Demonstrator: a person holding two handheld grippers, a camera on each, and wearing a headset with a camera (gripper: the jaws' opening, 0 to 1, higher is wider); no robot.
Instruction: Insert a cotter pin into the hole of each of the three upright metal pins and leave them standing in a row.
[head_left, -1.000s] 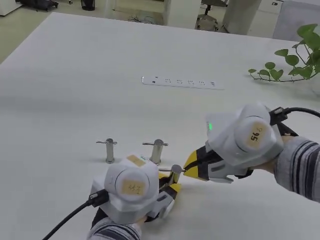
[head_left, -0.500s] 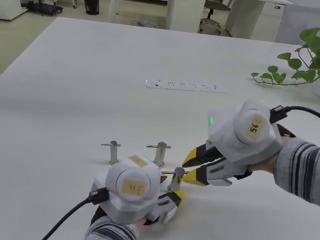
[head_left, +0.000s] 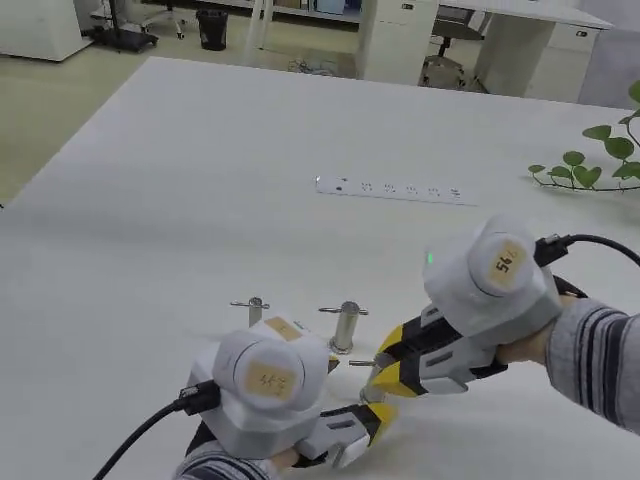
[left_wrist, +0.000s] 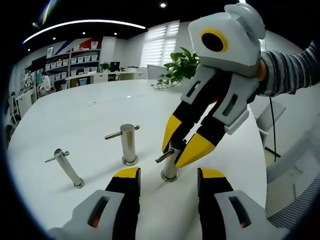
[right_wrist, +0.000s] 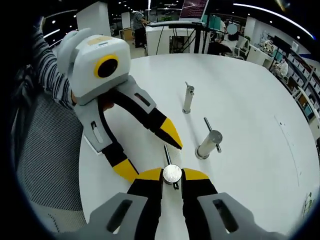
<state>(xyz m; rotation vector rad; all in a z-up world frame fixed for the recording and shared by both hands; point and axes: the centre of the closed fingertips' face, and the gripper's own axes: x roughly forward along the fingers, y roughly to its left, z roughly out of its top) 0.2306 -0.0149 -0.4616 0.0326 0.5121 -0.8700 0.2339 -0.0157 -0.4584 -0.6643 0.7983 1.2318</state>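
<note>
1. The 3rd pin (left_wrist: 170, 167) stands upright on the table (head_left: 200, 180), nearest us, with a cotter (left_wrist: 163, 156) through its head. 1 s ago a tip of the right gripper (right_wrist: 172, 176) was at that head, so we judge the insertion done.
2. 0.5 s ago the right gripper's jaws gaped beside the pin. Now they are clenched on either side of its head, with the cotter poking out ahead of them.
3. The left gripper (left_wrist: 169, 173) was at the pin's foot 0.5 s ago and is now released. Its jaws stand wide, 1 on each side of the foot, touching nothing.
4. The middle pin (left_wrist: 129, 145) and the end pin (left_wrist: 65, 167) stand just beyond, each with its own cotter, unmoved. The shift of the whole head view is our own head moving.
5. We judge that all 3 cotters are in. The 3rd pin sits nearer us than the line of the other 2, so what is left is probably to slide it into the row and let go without tipping it.
</note>
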